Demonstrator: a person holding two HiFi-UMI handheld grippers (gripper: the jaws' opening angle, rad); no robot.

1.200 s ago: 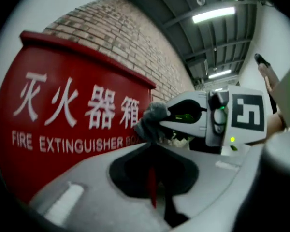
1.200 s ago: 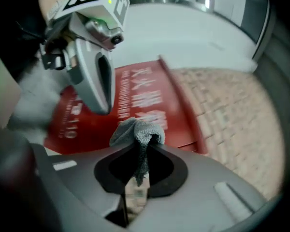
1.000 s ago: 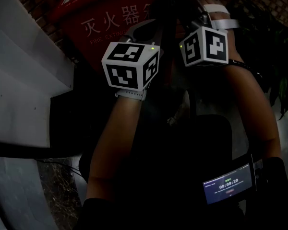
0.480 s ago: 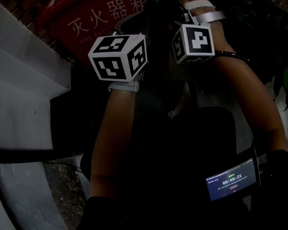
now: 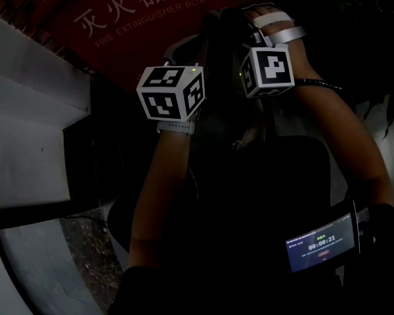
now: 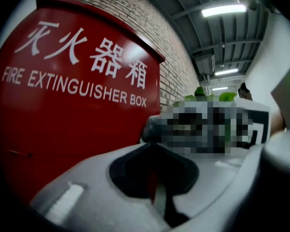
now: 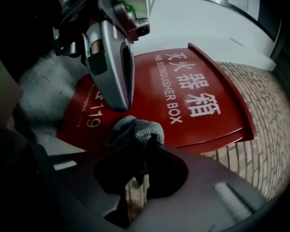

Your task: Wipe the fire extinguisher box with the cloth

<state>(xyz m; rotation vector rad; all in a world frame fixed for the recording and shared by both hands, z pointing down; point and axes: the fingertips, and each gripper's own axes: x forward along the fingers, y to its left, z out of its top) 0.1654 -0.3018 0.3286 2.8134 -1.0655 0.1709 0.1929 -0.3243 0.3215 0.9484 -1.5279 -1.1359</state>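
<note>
The red fire extinguisher box (image 6: 72, 105) with white lettering fills the left of the left gripper view. It also lies under the jaws in the right gripper view (image 7: 193, 105) and at the top of the dark head view (image 5: 118, 25). My right gripper (image 7: 144, 146) is shut on a grey cloth (image 7: 137, 129), bunched at the jaw tips just off the box front. My left gripper (image 6: 152, 146) is shut with nothing in it, close beside the box. In the right gripper view the left gripper (image 7: 117, 100) hangs just above the cloth. Both marker cubes (image 5: 171, 94) (image 5: 268, 71) sit side by side below the box.
A brick wall (image 6: 179, 66) runs behind the box, and shows to its right (image 7: 275, 129) in the right gripper view. A white ledge or step (image 5: 26, 130) stands at the left of the head view. Green leaves (image 6: 210, 95) show beyond. A small lit screen (image 5: 322, 241) is on the person's right forearm.
In the head view the box lettering has grown and shifted up. Both marker cubes sit slightly lower than half a second ago and are still side by side.
</note>
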